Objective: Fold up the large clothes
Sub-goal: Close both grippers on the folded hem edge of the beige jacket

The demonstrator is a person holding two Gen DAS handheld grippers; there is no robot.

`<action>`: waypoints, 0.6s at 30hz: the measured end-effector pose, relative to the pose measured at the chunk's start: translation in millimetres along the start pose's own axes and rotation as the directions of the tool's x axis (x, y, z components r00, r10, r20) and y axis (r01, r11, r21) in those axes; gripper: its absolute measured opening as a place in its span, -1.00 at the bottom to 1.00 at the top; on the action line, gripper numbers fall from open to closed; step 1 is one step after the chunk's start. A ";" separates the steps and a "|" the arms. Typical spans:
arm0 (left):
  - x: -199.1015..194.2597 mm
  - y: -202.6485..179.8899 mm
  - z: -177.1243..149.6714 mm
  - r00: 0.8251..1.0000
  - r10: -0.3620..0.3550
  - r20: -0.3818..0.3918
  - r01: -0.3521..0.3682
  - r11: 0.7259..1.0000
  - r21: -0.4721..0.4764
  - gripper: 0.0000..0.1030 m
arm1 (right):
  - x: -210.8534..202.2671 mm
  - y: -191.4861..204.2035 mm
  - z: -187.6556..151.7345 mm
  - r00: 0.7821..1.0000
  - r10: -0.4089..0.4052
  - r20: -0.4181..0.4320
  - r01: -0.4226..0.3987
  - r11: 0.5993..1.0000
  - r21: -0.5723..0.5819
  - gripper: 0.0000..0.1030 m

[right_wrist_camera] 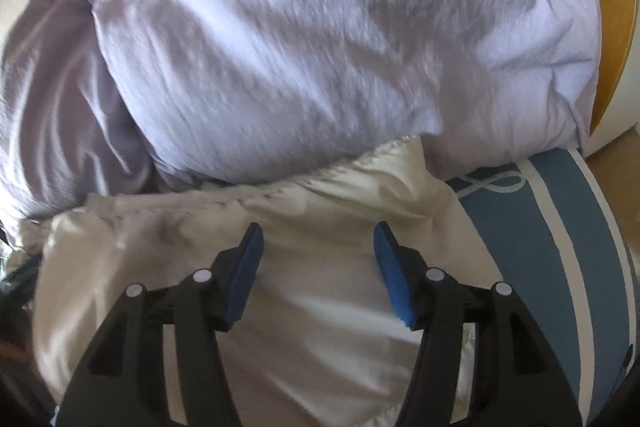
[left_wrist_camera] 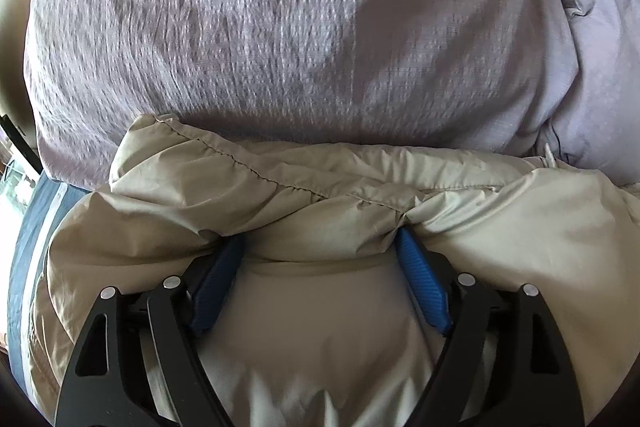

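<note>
A beige puffy jacket (left_wrist_camera: 320, 187) lies on the bed, its stitched edge against a lilac duvet. My left gripper (left_wrist_camera: 320, 239) is open, its blue pads (left_wrist_camera: 420, 283) pressed into the jacket's padding, a bulge of fabric between them, tips partly buried. In the right wrist view the same jacket (right_wrist_camera: 280, 287) looks pale cream. My right gripper (right_wrist_camera: 318, 231) is open and empty just above it, fingers wide apart.
A bulky lilac duvet (left_wrist_camera: 280, 27) fills the far side in both views (right_wrist_camera: 320, 27). A blue bedsheet with white stripes (right_wrist_camera: 540, 227) shows at the right of the right wrist view and at the left of the left wrist view (left_wrist_camera: 28, 247). A wooden headboard (right_wrist_camera: 612, 27) stands far right.
</note>
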State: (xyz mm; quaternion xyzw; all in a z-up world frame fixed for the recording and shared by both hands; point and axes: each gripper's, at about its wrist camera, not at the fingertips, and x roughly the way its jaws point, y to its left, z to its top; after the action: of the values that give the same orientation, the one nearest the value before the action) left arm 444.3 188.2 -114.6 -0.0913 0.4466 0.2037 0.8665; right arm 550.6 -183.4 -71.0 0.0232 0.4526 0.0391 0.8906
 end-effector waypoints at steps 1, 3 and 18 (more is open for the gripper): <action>0.8 0.3 0.2 1.000 0.000 0.000 0.000 1.000 0.000 0.58 | 6.3 2.4 -1.5 1.000 -0.004 -0.005 0.004 1.000 -0.001 0.12; 0.2 0.2 0.2 1.000 -0.002 0.001 0.002 1.000 0.001 0.59 | 12.5 2.5 -3.4 1.000 -0.014 -0.012 0.014 1.000 -0.004 0.12; 25.0 2.7 2.8 1.000 0.001 0.015 -0.001 1.000 -0.007 0.63 | 43.3 10.9 -14.6 0.999 -0.040 -0.005 0.040 0.999 -0.028 0.32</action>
State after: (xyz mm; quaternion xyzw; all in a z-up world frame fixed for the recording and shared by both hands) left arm 458.2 198.4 -133.3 -0.0926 0.4396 0.2061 0.8693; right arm 563.7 -168.5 -113.7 0.0018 0.4548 0.0276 0.8902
